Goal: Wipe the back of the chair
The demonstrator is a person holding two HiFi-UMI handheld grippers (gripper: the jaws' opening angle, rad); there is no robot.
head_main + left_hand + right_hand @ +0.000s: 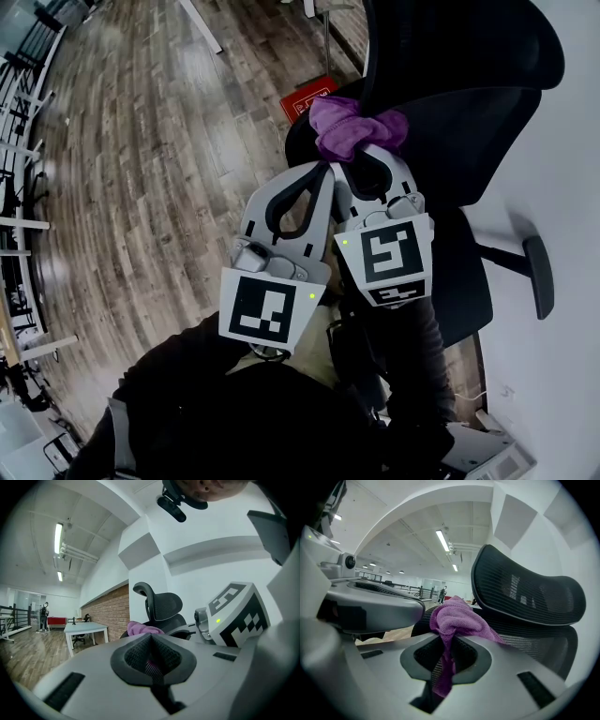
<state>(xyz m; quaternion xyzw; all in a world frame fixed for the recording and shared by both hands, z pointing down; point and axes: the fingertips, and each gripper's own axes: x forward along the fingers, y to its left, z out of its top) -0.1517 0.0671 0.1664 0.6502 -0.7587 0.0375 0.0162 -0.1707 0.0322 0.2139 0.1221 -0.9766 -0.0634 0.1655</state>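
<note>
Head view: person's holding both grippers close together beside the black chair (pixel 469 56). R gripper (pixel 364 157) is clamping the purple cloth (pixel 356 127), which is bunching up by the chair's near edge; contact is unclear from here. L gripper (pixel 319 176) is hanging right beside it, tip near the cloth's edge.

L gripper view: jaws are sitting pressed together. A purple sliver is showing in the pad hollow; can't tell if it's pinched or just seen through. Chair is standing beyond the tips.

R gripper view: jaws are biting the cloth, wad puffing above the pads, tail dangling below. The chair's mesh is looming just behind the wad, not touched afaict.

They're prob at the approach step, w/ wiping not begun. Next move likely needs the wad pressed onto the mesh and swept across, grip kept tight.
</note>
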